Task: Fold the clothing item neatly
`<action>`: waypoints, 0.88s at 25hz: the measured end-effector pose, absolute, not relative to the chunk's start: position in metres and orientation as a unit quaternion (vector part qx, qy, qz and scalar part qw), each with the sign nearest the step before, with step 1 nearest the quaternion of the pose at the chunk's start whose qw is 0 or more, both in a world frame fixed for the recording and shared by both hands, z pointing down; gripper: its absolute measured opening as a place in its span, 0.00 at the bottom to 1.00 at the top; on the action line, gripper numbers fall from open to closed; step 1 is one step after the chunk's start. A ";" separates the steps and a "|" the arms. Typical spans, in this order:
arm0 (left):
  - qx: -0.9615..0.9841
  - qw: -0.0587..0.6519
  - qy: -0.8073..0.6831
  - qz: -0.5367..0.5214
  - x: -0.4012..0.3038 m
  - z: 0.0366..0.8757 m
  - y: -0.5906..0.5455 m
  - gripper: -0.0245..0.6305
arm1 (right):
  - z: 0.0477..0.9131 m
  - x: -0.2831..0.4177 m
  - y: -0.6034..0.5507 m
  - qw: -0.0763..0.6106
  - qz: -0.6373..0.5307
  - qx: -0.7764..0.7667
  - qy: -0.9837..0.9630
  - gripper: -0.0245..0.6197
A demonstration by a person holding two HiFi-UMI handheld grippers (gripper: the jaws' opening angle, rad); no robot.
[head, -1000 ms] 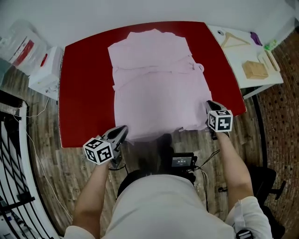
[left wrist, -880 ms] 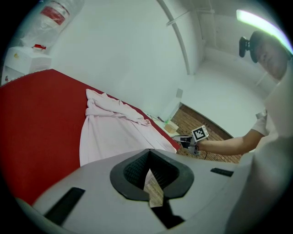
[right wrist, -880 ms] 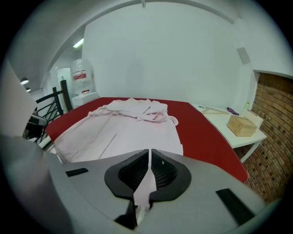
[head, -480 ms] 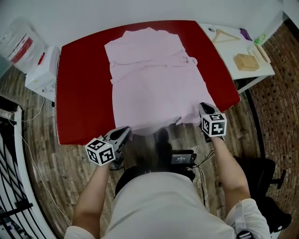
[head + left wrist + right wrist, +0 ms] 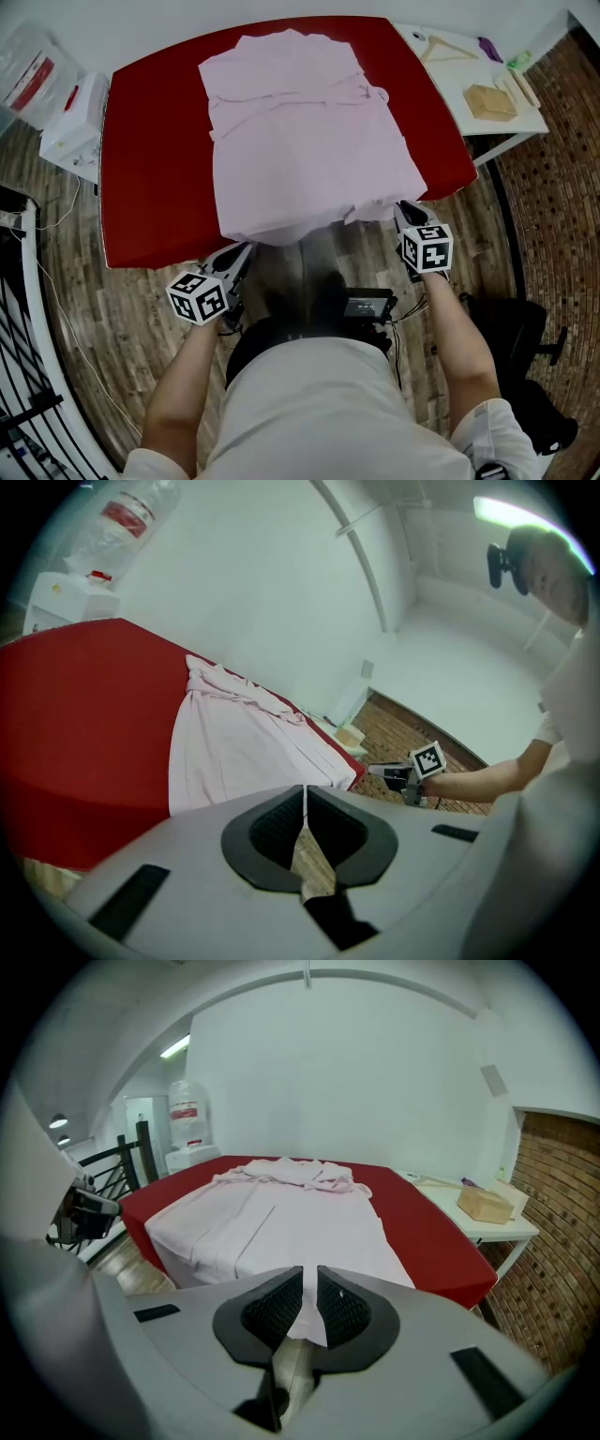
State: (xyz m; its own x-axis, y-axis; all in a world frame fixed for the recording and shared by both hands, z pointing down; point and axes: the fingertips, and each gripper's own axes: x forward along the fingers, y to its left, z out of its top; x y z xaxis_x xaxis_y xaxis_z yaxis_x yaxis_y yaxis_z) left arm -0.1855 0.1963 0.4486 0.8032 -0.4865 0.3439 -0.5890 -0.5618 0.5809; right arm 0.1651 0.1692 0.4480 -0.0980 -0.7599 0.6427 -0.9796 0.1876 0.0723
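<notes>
Probably light and floppy, the pink garment (image 5: 300,141) overhangs the desk's (image 5: 155,197) near edge; left gripper (image 5: 242,253) and right gripper (image 5: 405,211) clamp its hem corners.

head view looks steeply down; both gripper views skim the same pink garment (image 5: 300,141).

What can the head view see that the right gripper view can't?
Only the head view: the person's torso and the black device at the waist. Only the right gripper view: the right gripper up close, its jaws pinched on the cloth's edge. Both: the pink garment on the red table, and the wooden box on the white side table.
</notes>
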 end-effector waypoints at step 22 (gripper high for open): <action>0.834 0.396 -0.377 0.075 -0.084 0.491 0.240 0.08 | 0.531 0.185 0.191 0.307 0.236 0.477 -0.789 0.09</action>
State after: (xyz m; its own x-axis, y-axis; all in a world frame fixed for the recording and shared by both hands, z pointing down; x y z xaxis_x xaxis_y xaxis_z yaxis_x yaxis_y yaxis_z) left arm -0.0845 0.2399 0.4914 0.7039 -0.5697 0.4242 -0.6889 -0.4019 0.6033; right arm 0.1855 0.1911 0.5311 -0.3561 -0.6075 0.7101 -0.8977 0.4334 -0.0794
